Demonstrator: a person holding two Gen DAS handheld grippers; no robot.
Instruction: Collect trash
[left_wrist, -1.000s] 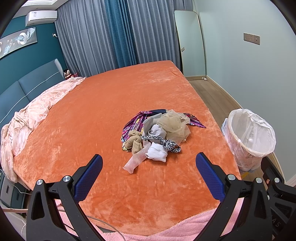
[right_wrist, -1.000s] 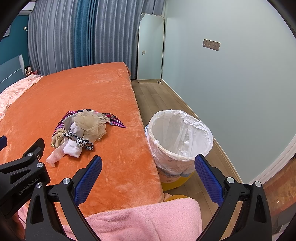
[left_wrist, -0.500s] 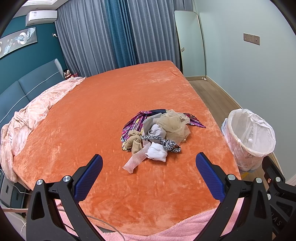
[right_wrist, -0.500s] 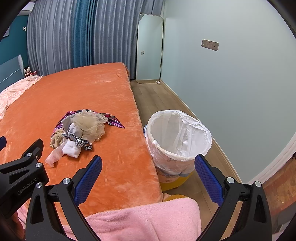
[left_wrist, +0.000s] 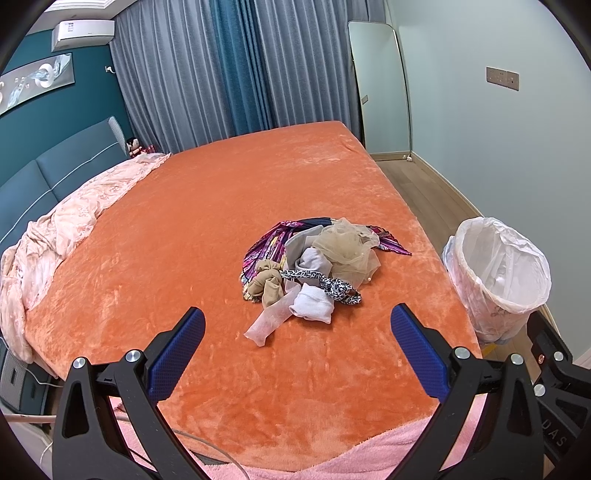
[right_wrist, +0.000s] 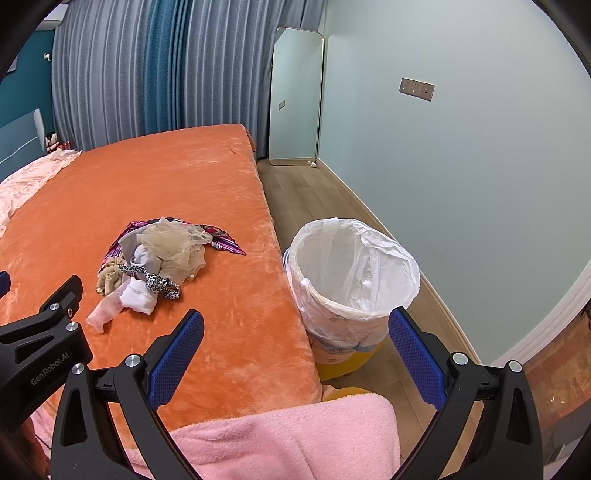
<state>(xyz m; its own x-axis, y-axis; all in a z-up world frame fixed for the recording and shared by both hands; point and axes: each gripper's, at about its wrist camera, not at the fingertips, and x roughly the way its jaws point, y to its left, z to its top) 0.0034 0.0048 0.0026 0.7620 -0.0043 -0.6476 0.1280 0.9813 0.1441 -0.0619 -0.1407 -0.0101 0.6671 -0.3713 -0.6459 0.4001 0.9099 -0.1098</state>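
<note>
A heap of cloth scraps (left_wrist: 314, 266) (right_wrist: 159, 258) lies on the orange bed cover (left_wrist: 221, 206): beige netting, a purple striped piece, a leopard-print strip, a white sock and a sheer strip. My left gripper (left_wrist: 295, 328) stands open just short of the heap, holding nothing. My right gripper (right_wrist: 295, 332) is open too, over the bed's right edge, with the lined bin (right_wrist: 351, 280) (left_wrist: 498, 280) between its fingers' lines of sight. The bin stands on the floor beside the bed and holds a white bag.
A pink quilt (left_wrist: 62, 229) is bunched along the bed's left side by the blue headboard. A mirror (right_wrist: 295, 96) leans on the far wall. Wood floor (right_wrist: 317, 195) runs between bed and wall. Pink fleece (right_wrist: 288, 439) lies under the grippers.
The right gripper has drifted slightly left and forward, so the heap and bin sit a little closer to it. The left view is almost unchanged.
</note>
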